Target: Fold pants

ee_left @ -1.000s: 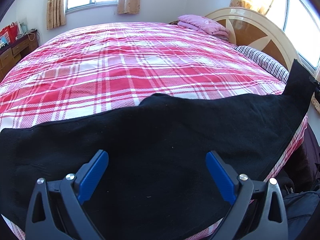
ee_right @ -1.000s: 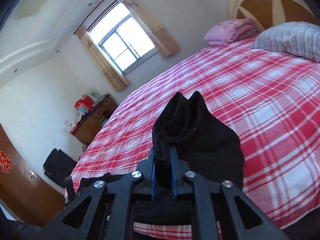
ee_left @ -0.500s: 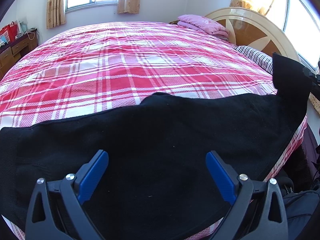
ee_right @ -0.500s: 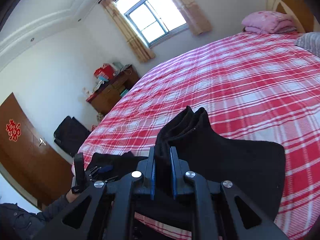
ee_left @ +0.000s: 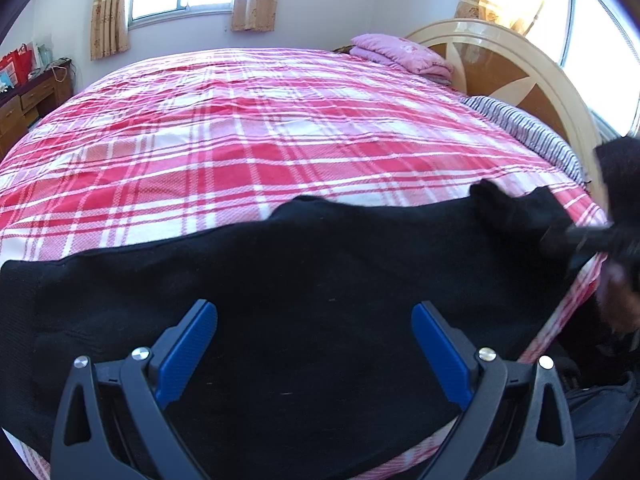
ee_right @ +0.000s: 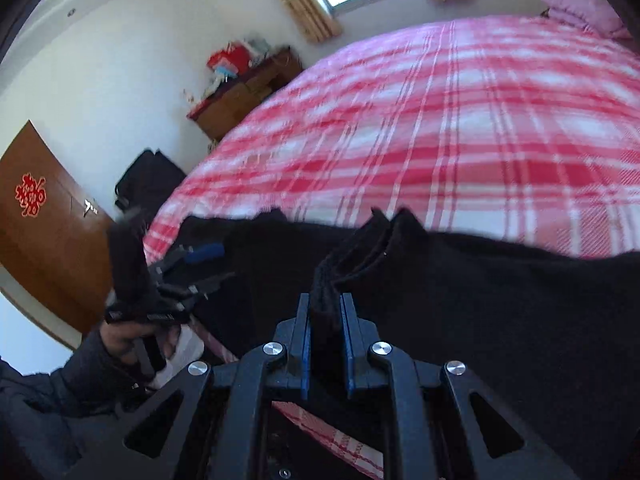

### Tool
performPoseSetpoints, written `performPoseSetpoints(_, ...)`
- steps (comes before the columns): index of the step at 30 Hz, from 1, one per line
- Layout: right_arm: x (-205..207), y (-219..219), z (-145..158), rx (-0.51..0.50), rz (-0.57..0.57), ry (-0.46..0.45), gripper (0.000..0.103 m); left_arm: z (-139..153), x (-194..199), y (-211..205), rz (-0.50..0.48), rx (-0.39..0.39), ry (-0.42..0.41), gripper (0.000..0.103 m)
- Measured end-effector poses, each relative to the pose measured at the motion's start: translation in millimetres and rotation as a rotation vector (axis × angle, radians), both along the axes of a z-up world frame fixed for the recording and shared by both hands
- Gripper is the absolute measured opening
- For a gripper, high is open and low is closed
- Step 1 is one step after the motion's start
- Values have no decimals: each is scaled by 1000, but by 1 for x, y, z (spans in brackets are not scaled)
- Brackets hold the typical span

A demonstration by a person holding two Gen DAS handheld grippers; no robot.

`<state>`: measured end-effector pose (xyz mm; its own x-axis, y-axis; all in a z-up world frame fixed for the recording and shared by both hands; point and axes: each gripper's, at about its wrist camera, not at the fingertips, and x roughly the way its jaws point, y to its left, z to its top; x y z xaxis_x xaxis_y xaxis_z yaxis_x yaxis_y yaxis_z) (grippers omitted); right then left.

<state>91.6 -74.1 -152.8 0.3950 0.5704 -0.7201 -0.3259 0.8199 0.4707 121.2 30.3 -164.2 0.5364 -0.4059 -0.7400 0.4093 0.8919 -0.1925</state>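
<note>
Bedroom with curtained windows, a round bed (ee_left: 280, 128) under a red-and-white plaid cover, slightly wrinkled weave; pink folded quilt (ee_left: 400, 54) by the arched wooden headboard (ee_left: 520, 80), striped pillow (ee_left: 528, 128) at right. Black pants (ee_left: 320, 300), soft matte knit, lie spread across the near edge of the bed, hem end bunched at right. Left gripper (ee_left: 314, 344) hovers over the middle of the pants, blue ribbed pads spread wide, nothing between them. Right gripper (ee_right: 325, 322) has a thick folded hem of the pants between its blue pads; jaws are opening, fabric still in the gap, pads look to be on it. Versus a second ago, the raised hem end has come down from above the bed edge to the cover, and the right view now faces lower, across the pants toward the left gripper.
</note>
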Motion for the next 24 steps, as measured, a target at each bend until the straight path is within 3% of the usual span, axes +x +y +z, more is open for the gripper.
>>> performPoseSetpoints(1,0,3,-7,-16,12,21,20,2,-1,-3,-12,-10,2,100)
performPoseSetpoints(2,0,5,-11,-25,23,34,31,3,-2,-6,-27,-20,5,100)
performPoseSetpoints(3,0,5,-10,-16,28,37,50,5,-4,-12,-49,-35,12,100)
performPoseSetpoints(5,-5,1,-3,3,40,26,62,6,-5,-22,-83,-54,24,100)
performPoseSetpoints(12,-23,-46,24,-5,-56,-46,62,7,-2,-71,-203,-147,104,99)
performPoseSetpoints(21,-41,-151,20,126,-401,-70,62,6,14,-139,-306,-253,246,74)
performPoseSetpoints(24,-41,-170,16,154,-448,-79,62,-2,18,-155,-296,-208,262,63)
